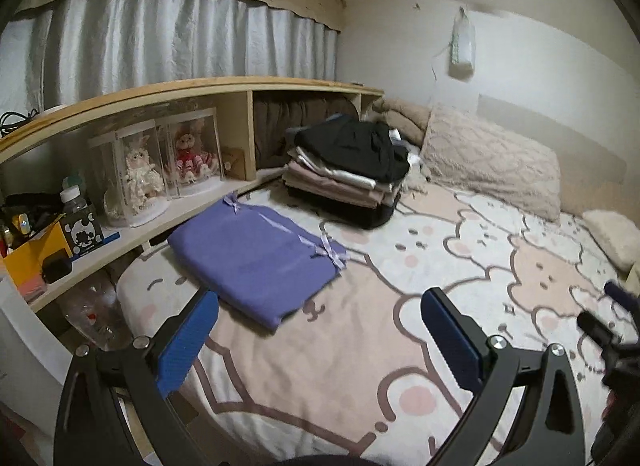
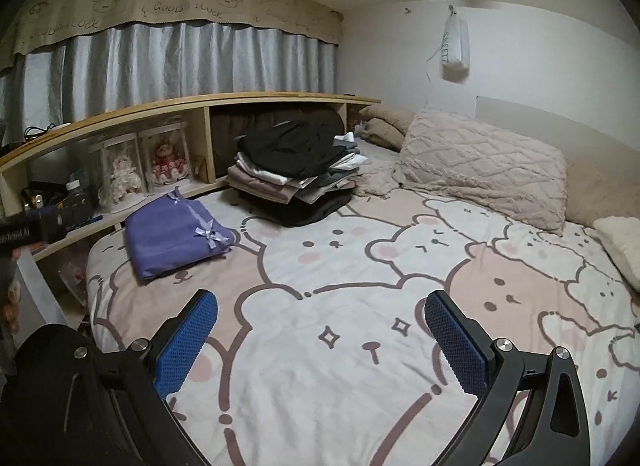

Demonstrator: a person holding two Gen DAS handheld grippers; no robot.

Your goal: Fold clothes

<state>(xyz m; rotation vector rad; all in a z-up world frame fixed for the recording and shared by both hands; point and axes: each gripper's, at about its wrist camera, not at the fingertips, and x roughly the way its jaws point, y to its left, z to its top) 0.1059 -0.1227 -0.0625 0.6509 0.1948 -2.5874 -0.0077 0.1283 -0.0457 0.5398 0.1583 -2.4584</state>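
Observation:
A folded purple garment (image 1: 256, 262) with small ribbon bows lies flat on the bed near its left edge; it also shows in the right wrist view (image 2: 176, 238). A stack of folded clothes (image 1: 348, 169) with a black piece on top sits further back by the shelf, also in the right wrist view (image 2: 292, 173). My left gripper (image 1: 320, 334) is open and empty, hovering just in front and to the right of the purple garment. My right gripper (image 2: 320, 338) is open and empty above the bear-print bedsheet (image 2: 360, 266).
A wooden shelf (image 1: 160, 93) with boxed dolls (image 1: 160, 169), a bottle and small items runs along the bed's left side. Beige pillows (image 2: 480, 169) lie at the head of the bed against the wall. Grey curtains (image 2: 180, 65) hang behind the shelf.

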